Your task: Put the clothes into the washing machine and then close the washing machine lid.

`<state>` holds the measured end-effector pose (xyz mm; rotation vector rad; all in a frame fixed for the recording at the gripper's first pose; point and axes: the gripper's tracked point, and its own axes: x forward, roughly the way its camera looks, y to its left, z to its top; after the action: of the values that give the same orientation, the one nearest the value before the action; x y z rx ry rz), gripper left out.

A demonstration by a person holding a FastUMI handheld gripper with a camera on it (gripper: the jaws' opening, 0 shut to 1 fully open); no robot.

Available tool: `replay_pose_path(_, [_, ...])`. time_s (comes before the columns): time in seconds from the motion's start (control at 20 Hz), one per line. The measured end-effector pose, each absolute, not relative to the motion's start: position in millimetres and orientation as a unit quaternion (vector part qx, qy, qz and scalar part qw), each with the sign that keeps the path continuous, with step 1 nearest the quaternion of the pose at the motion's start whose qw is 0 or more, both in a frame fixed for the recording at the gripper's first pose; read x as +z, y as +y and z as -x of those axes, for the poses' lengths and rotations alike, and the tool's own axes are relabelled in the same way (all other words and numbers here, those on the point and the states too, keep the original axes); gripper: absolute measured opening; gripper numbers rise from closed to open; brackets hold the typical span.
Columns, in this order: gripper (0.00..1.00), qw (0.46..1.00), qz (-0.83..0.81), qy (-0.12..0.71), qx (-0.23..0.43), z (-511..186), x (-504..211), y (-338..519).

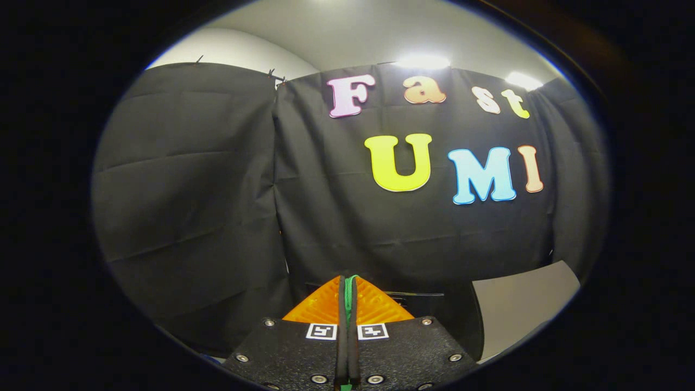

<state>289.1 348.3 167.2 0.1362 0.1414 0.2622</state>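
Your gripper (pixel 348 285) is raised and aimed level at the booth's black cloth wall (pixel 380 217), with the fingers pressed together tip to tip. A thin green strip shows in the seam between them; whether that is fabric pinched there or part of the tool cannot be told from this angle, so treat the grip as unconfirmed. Neither the clothes nor the washing machine can be identified from where you are pointing. Just beyond the fingertips and slightly to the right sits a dark edge (pixel 418 296), low against the cloth, too dim and too partial to name. Further right, a pale flat panel (pixel 521 304) leans at the foot of the wall; it could be a board or a lid, and nothing here settles which. The ceiling (pixel 347 32) is lit by two bright lamps above the cloth. Judgement: the work lies below your present line of sight, not ahead of it, so the relation that matters is vertical. The tool's axis runs roughly horizontal toward the wall, while the task's things most likely sit under and forward of the fingers. Tilt the nose downward before committing to any reach, and confirm what the fingers hold, if anything, before opening them.
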Motion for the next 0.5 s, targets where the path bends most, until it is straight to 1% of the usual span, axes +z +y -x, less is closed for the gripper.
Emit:
replay_pose_path(0.3, [0.00,0.984,-0.050,0.113,0.130,-309.3,96.9,376.7])
replay_pose_path(0.5, [0.00,0.980,-0.039,0.149,0.122,-323.6,52.1,376.8])
